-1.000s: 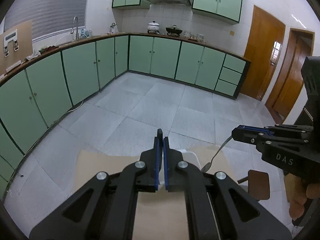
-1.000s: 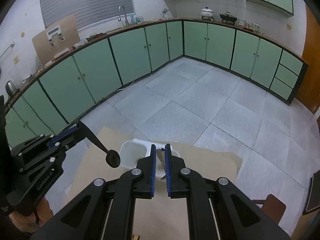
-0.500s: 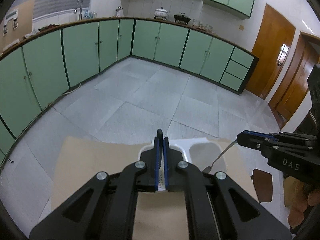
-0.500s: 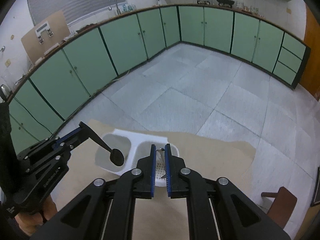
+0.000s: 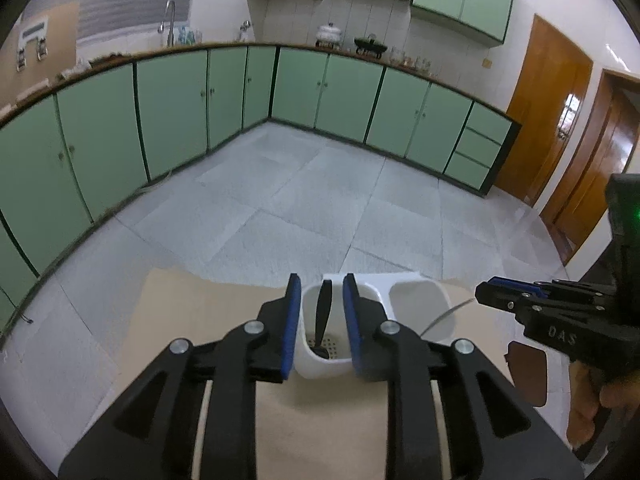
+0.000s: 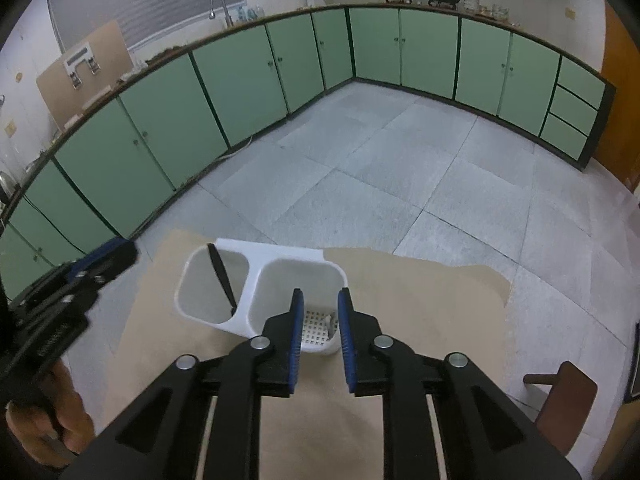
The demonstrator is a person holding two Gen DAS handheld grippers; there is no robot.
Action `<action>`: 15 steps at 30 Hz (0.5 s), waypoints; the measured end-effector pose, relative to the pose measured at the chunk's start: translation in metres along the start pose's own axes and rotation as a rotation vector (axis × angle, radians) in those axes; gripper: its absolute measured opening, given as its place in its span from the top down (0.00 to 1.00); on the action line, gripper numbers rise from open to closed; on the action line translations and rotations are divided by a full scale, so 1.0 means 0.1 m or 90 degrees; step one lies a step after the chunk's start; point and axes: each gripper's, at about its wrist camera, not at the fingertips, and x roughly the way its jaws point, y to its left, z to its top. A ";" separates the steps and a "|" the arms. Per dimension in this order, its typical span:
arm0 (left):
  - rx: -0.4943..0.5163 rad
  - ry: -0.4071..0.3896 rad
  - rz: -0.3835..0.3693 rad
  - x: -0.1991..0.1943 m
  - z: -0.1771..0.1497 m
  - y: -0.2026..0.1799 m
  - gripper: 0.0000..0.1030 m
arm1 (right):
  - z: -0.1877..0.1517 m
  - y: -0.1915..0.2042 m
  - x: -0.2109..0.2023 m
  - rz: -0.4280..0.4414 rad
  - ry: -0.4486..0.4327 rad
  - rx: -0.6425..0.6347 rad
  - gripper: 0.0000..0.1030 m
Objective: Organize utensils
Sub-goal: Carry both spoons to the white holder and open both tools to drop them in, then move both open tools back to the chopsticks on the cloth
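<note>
Left wrist view: the left gripper point(image 5: 319, 294) is sitting with its 2 blue-padded fingers point(image 5: 291, 328) spread apart, holding nothing. Between them, at 6 o'clock in the frame, the white caddy point(image 5: 408, 304) is standing on the brown table point(image 5: 200, 320), its 2 compartments side by side. A black spoon point(image 5: 323, 316) is leaning in the compartment framed by the fingers, bowl down on the perforated floor, handle tilting up toward 12 o'clock. The right gripper point(image 5: 486, 294) is reaching in from 3 o'clock, its tips just beside the caddy's other compartment. A thin metal utensil point(image 5: 444, 318) is showing as a curved line running from those tips down toward 7 o'clock along that compartment's edge. From this angle I cannot tell how the right jaws are standing. Green cabinets point(image 5: 172, 120) are curving around the grey floor beyond.

Right wrist view: the right gripper point(image 6: 322, 306) is showing its fingers parted over the near compartment of the caddy point(image 6: 256, 276), clamping nothing. The metal utensil point(image 6: 330, 322) is lying low in that compartment against the grid floor, only partly visible. The black spoon point(image 6: 222, 278) is leaning in the far compartment at 10 o'clock. The left gripper point(image 6: 120, 254) is entering from 9 o'clock, close to the caddy's left rim. A chair point(image 6: 560, 400) is standing at 4 o'clock.
</note>
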 end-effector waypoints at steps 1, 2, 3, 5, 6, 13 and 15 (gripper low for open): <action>0.003 -0.009 0.002 -0.12 -0.01 0.00 0.71 | -0.01 0.00 -0.09 0.004 -0.008 0.003 0.83; 0.008 -0.020 0.004 -0.27 -0.05 -0.01 0.62 | -0.06 -0.02 -0.20 0.007 -0.016 0.006 0.82; 0.012 -0.028 0.008 -0.37 -0.10 -0.01 0.58 | -0.11 -0.03 -0.29 0.009 -0.023 0.007 0.80; 0.022 -0.049 0.016 -0.69 -0.26 -0.01 0.42 | -0.28 -0.05 -0.51 0.019 -0.038 0.011 0.73; 0.021 -0.056 0.015 -0.80 -0.34 -0.02 0.40 | -0.41 -0.07 -0.63 0.029 -0.046 0.016 0.71; 0.032 -0.066 0.019 -1.65 -1.54 -0.06 0.16 | -1.97 -0.04 -1.22 0.025 -0.086 -0.014 0.67; 0.041 -0.059 0.033 -1.84 -2.00 -0.08 0.15 | -2.52 0.02 -1.27 0.017 -0.089 -0.021 0.65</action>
